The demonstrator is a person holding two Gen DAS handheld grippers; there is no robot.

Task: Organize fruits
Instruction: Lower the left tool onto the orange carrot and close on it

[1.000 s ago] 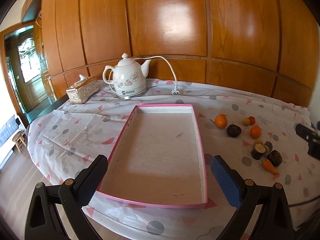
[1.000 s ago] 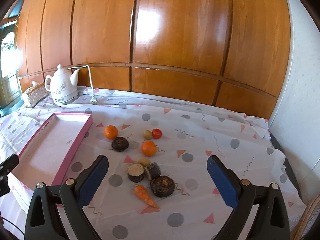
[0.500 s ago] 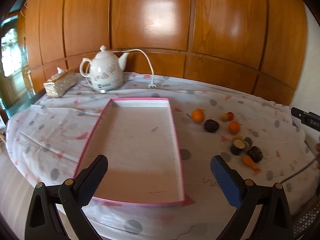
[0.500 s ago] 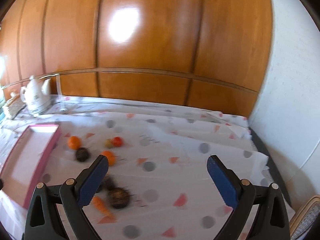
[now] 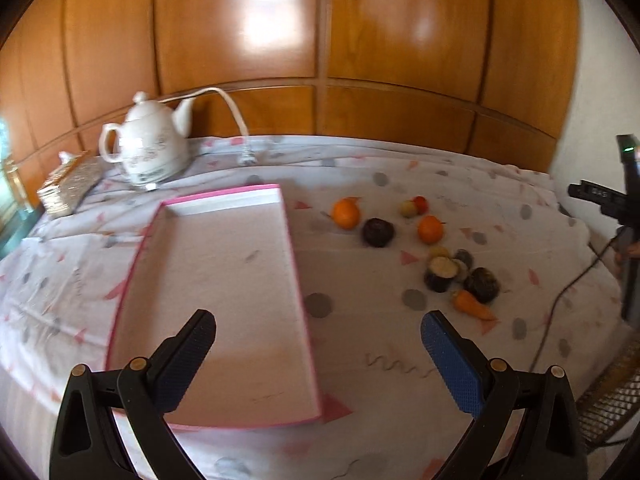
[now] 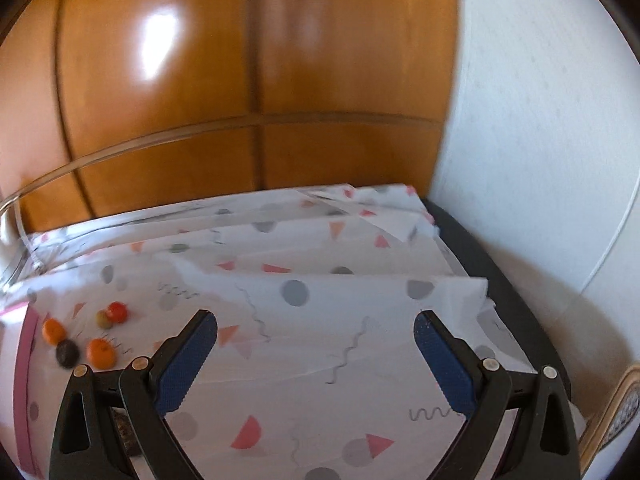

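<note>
**Loose fruit beside an empty tray, both claws spread**

The fruits lie scattered on the tabletop (image 5: 380, 344) just right of the pink-rimmed tray (image 5: 296, 280): two oranges (image 5: 346, 213) (image 5: 430, 229), a dark round fruit (image 5: 377, 232) between them, a small red fruit (image 5: 420, 202) touching a pale one (image 5: 409, 209), and nearer the front a tight cluster with a cut dark piece (image 5: 440, 273), a dark lump (image 5: 486, 285) and a small carrot (image 5: 472, 305).

The oranges look light, firm and round, likely to roll; a grip across the widest part, pads on opposite sides, seems safest. The small red fruit probably needs a gentle squeeze. The clustered pieces touch each other, so taking one may nudge the rest.

The tray holds nothing; its floor is bare.

The left claw (image 5: 318, 344) is spread wide and empty, above the tray's near right corner. The right claw (image 6: 316, 344) is also spread and empty, pointing at bare cloth well right of the fruit.

Behind the tray stand a white kettle (image 5: 150, 150) and a tissue box (image 5: 66, 184).
</note>
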